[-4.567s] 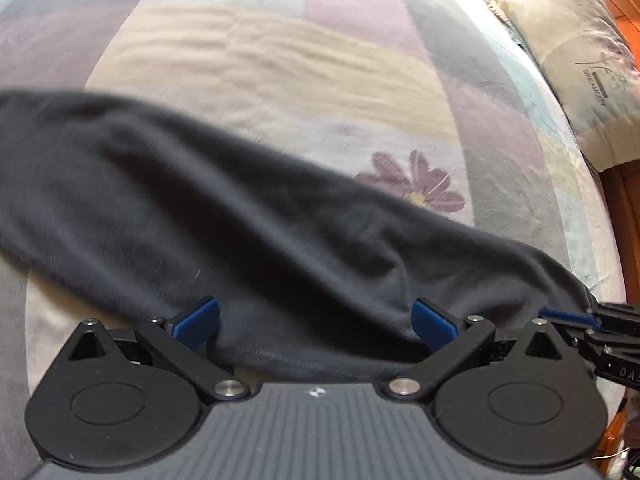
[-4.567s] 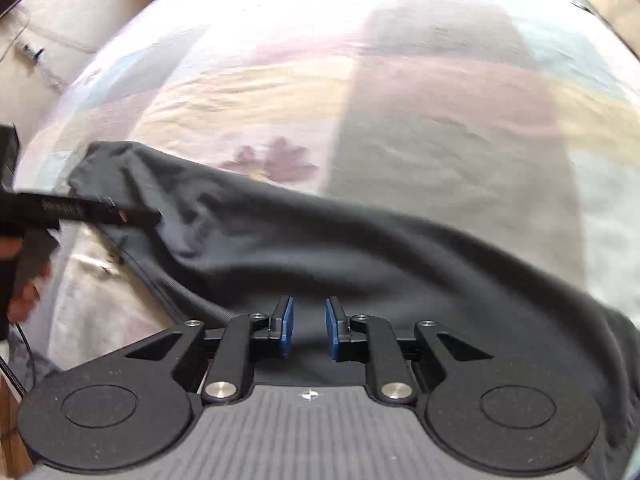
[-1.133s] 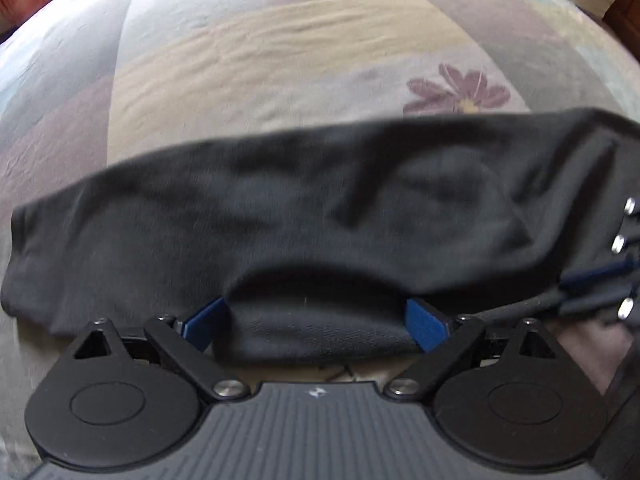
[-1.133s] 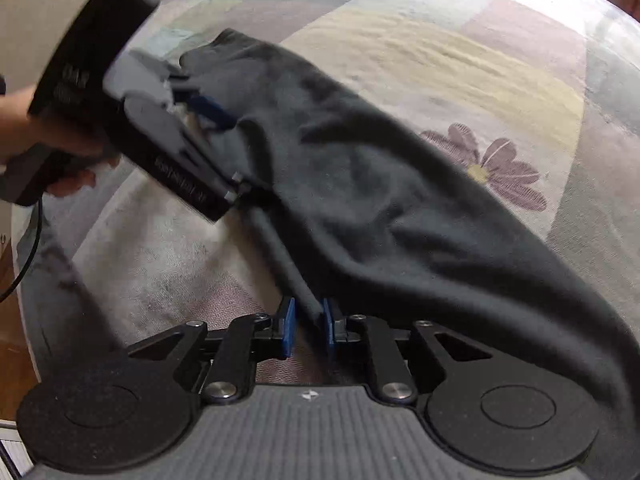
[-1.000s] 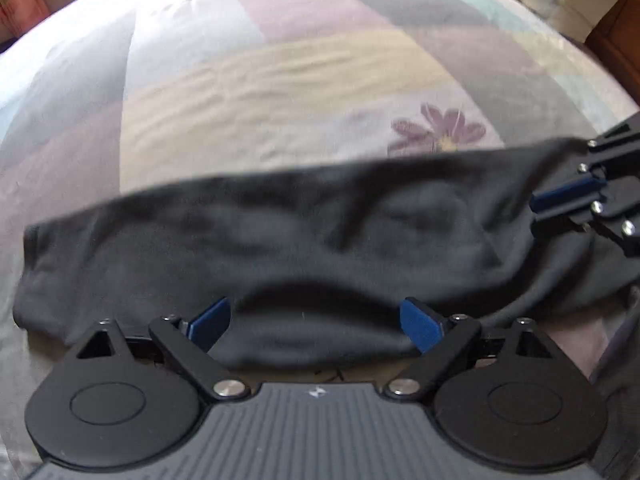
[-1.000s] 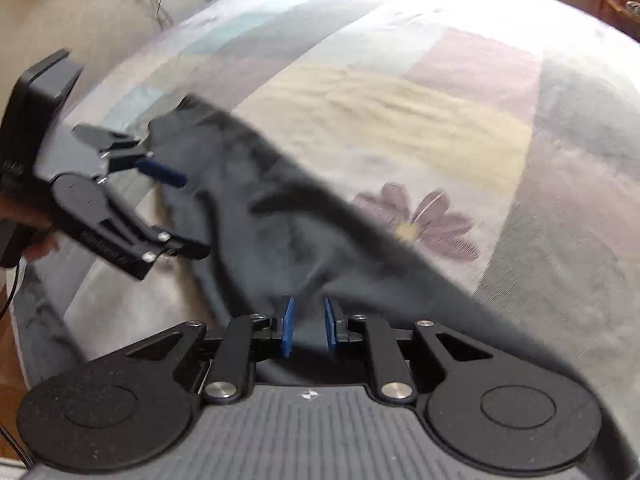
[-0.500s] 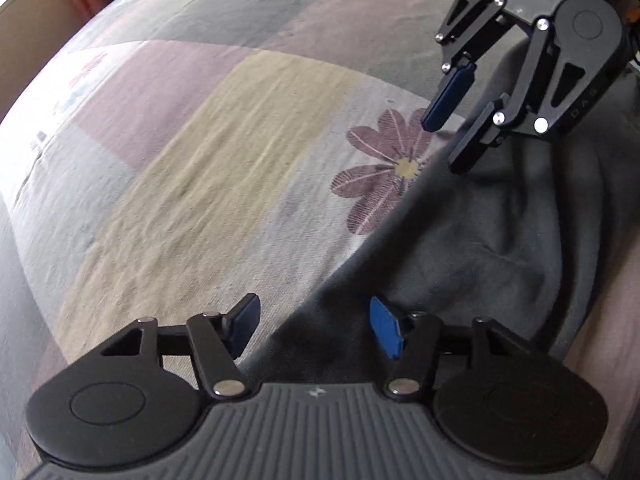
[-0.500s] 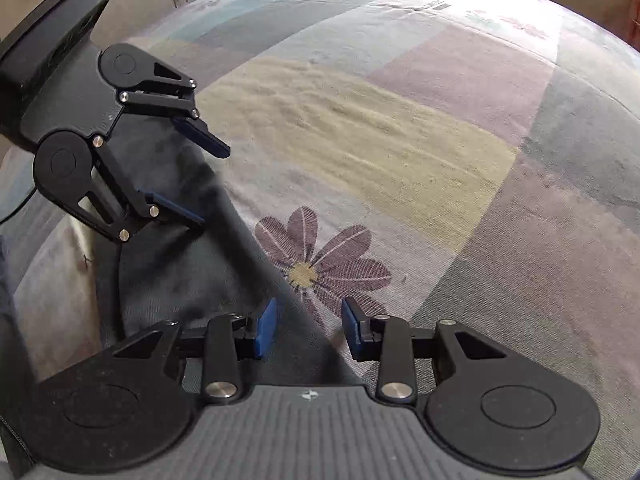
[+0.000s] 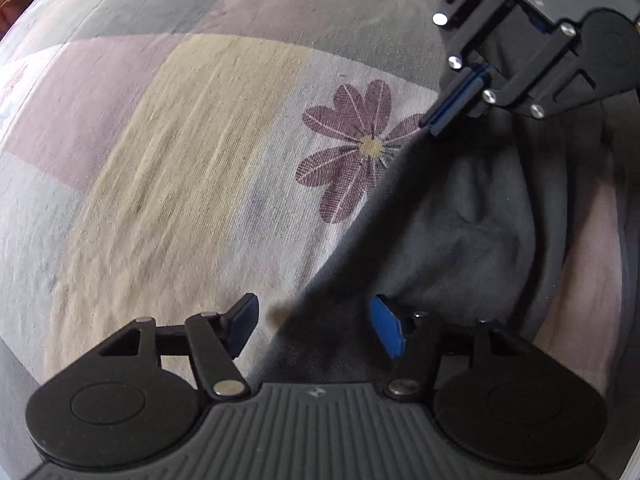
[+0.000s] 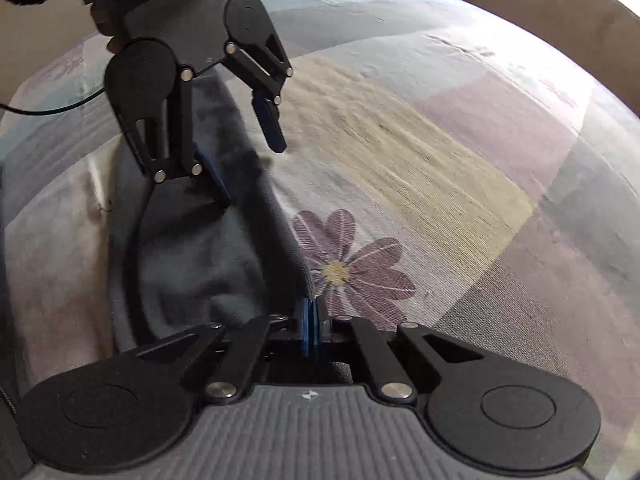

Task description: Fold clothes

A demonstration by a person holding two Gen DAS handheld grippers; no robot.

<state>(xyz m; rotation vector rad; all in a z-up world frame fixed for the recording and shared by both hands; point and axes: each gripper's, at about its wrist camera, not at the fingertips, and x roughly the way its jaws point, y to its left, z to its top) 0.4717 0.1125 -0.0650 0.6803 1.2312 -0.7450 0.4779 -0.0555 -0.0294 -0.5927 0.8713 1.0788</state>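
Observation:
A dark grey garment (image 9: 452,216) lies bunched on the patchwork bedspread (image 9: 168,128). It also shows in the right wrist view (image 10: 200,256), left of a purple flower print. My left gripper (image 9: 316,326) is open, its blue pads either side of the garment's edge; it also shows in the right wrist view (image 10: 252,168), open above the cloth. My right gripper (image 10: 311,330) is shut on the garment's edge beside the flower. It also shows in the left wrist view (image 9: 434,122), shut on the cloth's far corner.
A purple flower print (image 9: 352,148) marks the bedspread just left of the garment. The bedspread stretches wide to the left and far side, in pastel patches. A black cable (image 10: 48,110) trails at the bed's left edge.
My right gripper has shut on the garment's edge; half a second ago it was open. My left gripper stays open and both grippers have drawn closer together over the bunched cloth.

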